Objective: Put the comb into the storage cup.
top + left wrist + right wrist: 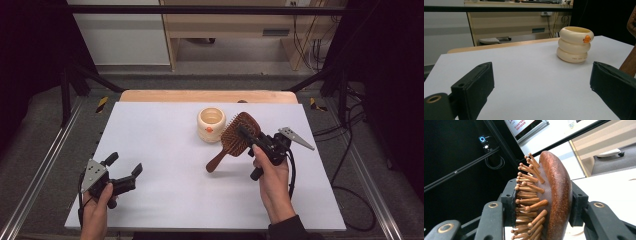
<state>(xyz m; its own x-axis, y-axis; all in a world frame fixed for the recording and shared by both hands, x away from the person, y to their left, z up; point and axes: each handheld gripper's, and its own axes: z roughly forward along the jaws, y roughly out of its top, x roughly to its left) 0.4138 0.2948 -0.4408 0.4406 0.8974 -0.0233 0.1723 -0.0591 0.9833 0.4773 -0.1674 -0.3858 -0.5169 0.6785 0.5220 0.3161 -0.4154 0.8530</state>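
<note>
The high view looks down on the table point(165, 200); both gripper views sit low, sharing the hairbrush point(554, 195).

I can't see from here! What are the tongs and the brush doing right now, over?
Right tongs shut on wooden hairbrush, lifted off table. Left tongs open, holding nothing. Cream cup just left of the brush head. Over.

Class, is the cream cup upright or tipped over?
Upright: the cup stands on its base on the table, with its open mouth facing up.

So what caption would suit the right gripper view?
Right gripper clamped on the head of a wooden hairbrush, bristles facing left.
</note>
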